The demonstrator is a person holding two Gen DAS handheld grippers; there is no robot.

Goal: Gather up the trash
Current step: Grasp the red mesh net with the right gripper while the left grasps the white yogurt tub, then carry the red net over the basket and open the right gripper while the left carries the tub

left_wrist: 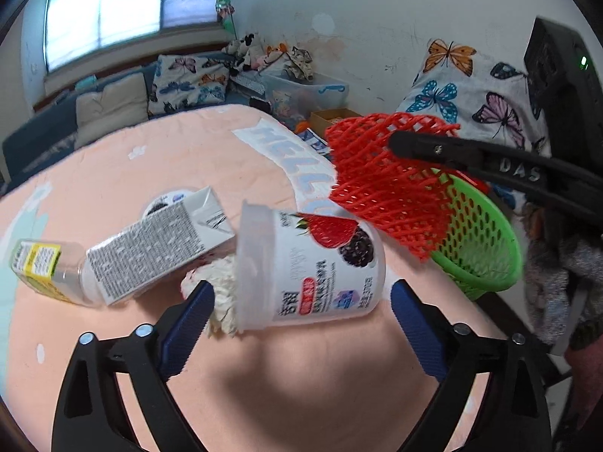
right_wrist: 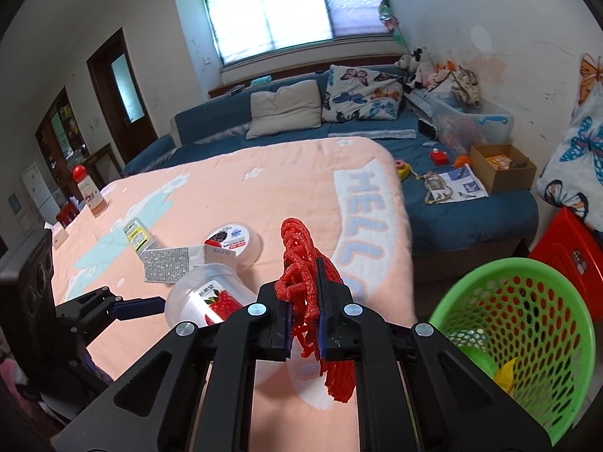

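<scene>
**Red Net Heading for the Basket, Yogurt Cup Next in Line**

The right tongs are clamping a red foam fruit net between their pads, the mesh bunching above and dangling below the grip. They are carrying it in the air, probably so it can be dropped into the green perforated basket, which is sitting just off the desk's right edge with a few scraps already lying inside.

The left tongs are standing wide apart and gripping nothing, straddling a yogurt cup that is lying on its side with a crumpled tissue spilling from its mouth. The spread looks chosen to clear the cup's full width before squeezing; whether the pads are touching it yet is hard to tell.

More trash is waiting beyond the cup: a grey-printed carton leaning across a small clear bottle with a yellow label, and a round lid lying flat behind them.

The desk is wearing a peach blanket with pale flowers and blue "HELLO" lettering. Behind it a blue sofa is carrying plain and butterfly cushions under a bright window, with toys, a clear bin and a cardboard box cluttering the corner. A wooden door is showing on the left wall.
</scene>
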